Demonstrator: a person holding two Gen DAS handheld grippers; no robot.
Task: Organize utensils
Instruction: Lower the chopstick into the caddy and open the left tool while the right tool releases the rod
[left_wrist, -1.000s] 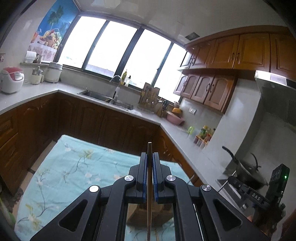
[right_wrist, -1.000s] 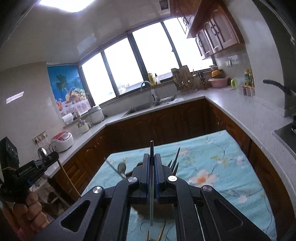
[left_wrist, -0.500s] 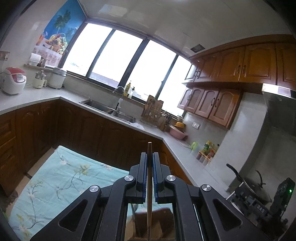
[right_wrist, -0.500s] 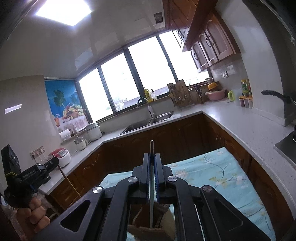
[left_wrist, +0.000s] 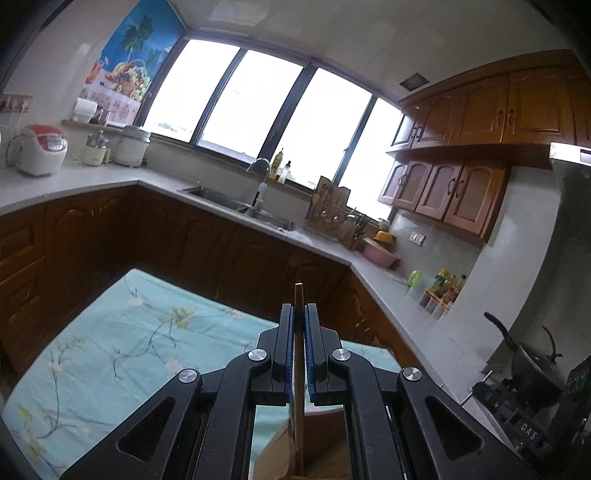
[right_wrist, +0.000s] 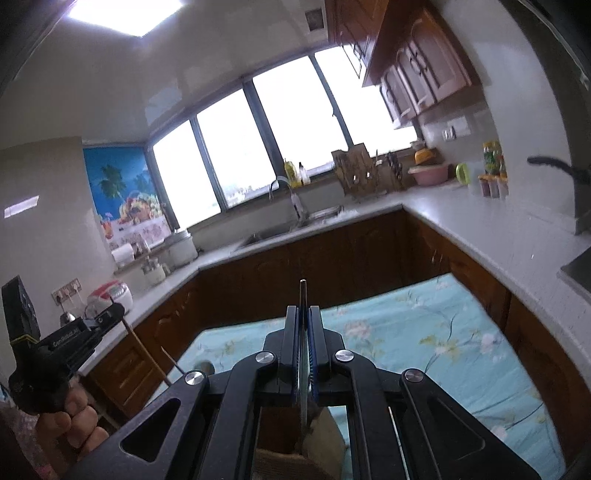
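A placing step is in hand. In the left wrist view, the left hand-held gripper (left_wrist: 299, 332) is clamped on a thin wooden stick (left_wrist: 298, 373), probably a chopstick, which runs upright through the lower centre of the frame; its lower end is seen inside a wooden box (left_wrist: 325, 446) at the bottom edge. In the right wrist view, the right hand-held gripper (right_wrist: 303, 332) is clamped on a thin metal utensil (right_wrist: 303, 369), whose kind cannot be told, with its lower end at the mouth of the same box at bottom centre. Both items are judged to be on their way into the box, not yet let go.

The next move calls for each item to be lowered straight until it rests inside, and only then for the jaws to be opened.

The box walls are close on either side of both items, so little sideways play is allowed. The two grippers are near each other; the left one and the hand (right_wrist: 70, 424) carrying it are seen at the lower left of the right view. The table (left_wrist: 110, 354), covered with a flowered blue cloth, is bare beyond the box, and open room is offered there up to its far edge.
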